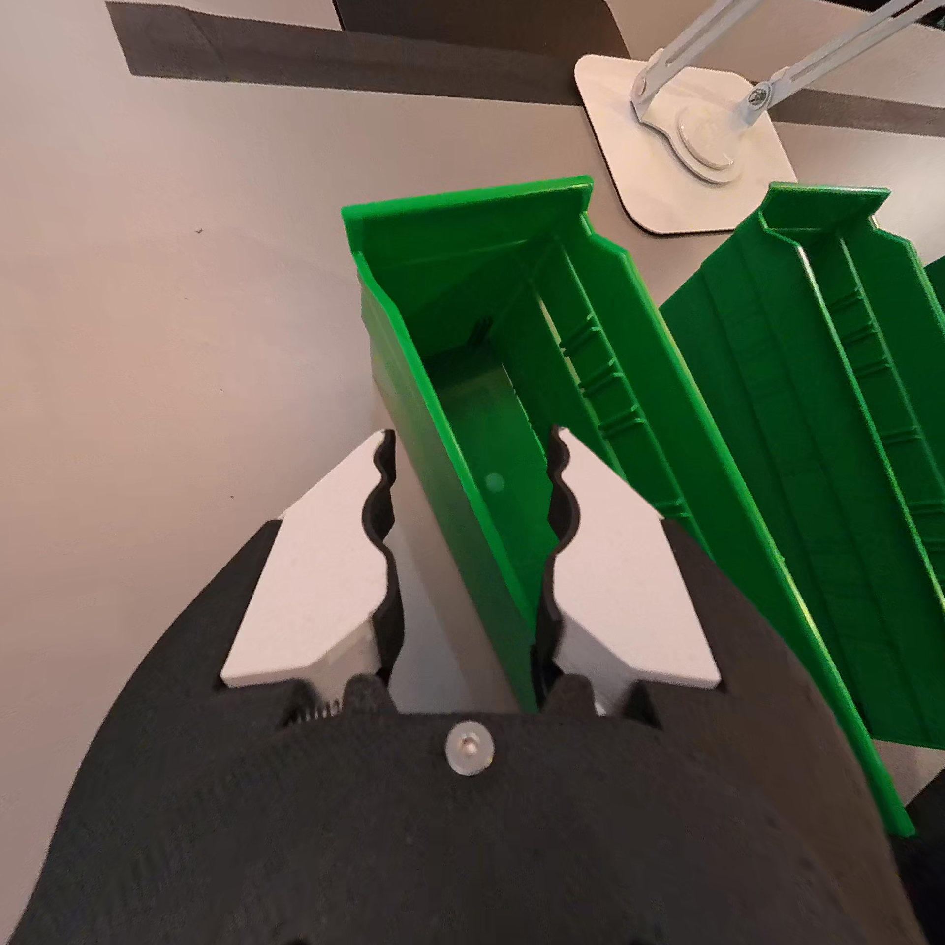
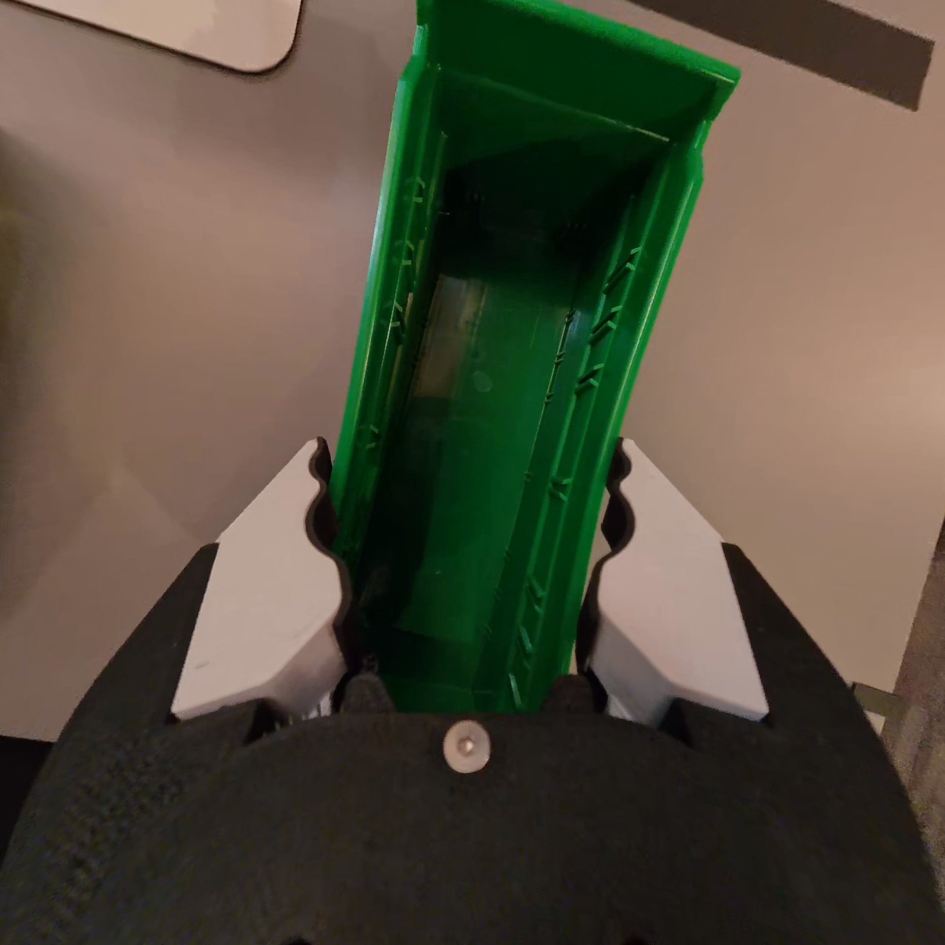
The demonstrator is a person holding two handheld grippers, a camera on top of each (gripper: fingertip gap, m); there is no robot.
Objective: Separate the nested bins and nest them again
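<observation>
Left gripper (image 1: pixel 473 511) jaws gape wide astride side wall of green bin (image 1: pixel 460 327), no clamp visible. Right gripper (image 2: pixel 468 521) jaws pinch second green bin (image 2: pixel 511 358) by both walls, above bench (image 2: pixel 204 255). Bins apart.
</observation>
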